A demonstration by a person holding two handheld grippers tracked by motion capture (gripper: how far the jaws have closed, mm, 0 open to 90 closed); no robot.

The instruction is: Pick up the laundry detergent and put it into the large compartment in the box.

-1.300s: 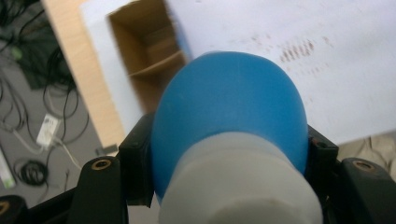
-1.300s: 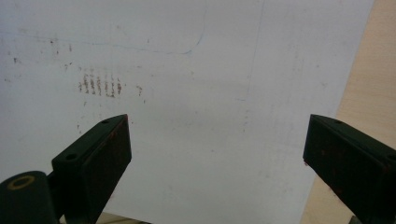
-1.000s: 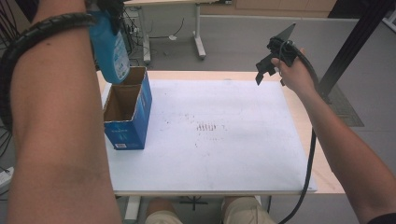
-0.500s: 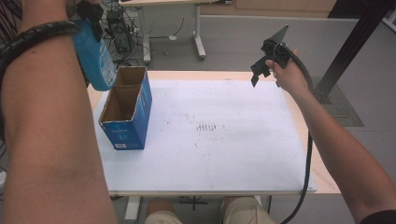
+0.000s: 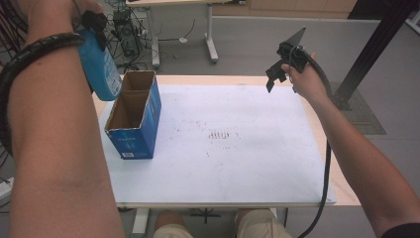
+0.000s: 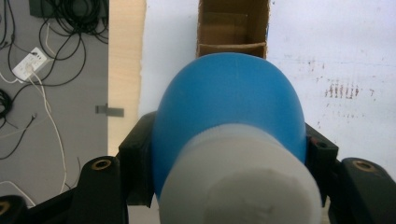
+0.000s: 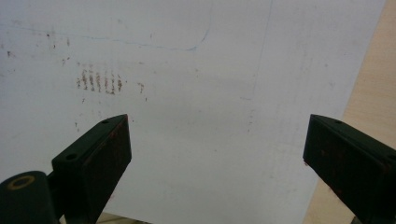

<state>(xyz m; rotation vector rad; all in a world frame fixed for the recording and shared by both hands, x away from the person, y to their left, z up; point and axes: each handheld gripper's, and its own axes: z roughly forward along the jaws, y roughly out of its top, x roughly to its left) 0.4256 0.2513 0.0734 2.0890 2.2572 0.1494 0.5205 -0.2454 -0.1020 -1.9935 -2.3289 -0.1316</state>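
Observation:
A blue bottle (image 5: 100,68) with a white cap (image 6: 240,186) hangs cap-up, with my left gripper (image 5: 92,24) shut on its upper part. In the left gripper view the black jaws clamp the bottle (image 6: 229,98) from both sides. The bottle hangs above the left edge of an open blue cardboard box (image 5: 143,131) with two compartments, whose brown inside (image 6: 233,28) shows beyond the bottle. My right gripper (image 5: 276,75) is held up over the table's far right, open with nothing between its jaws (image 7: 217,140).
A white sheet (image 5: 247,158) with small brown marks (image 5: 218,135) covers the wooden table. Cables and a power strip (image 6: 28,70) lie on the floor to the left. A desk leg (image 5: 212,47) stands beyond the table.
My left hand has carried the blue bottle leftward and a little lower, from over the box's far end to its left side. The right gripper has hardly moved.

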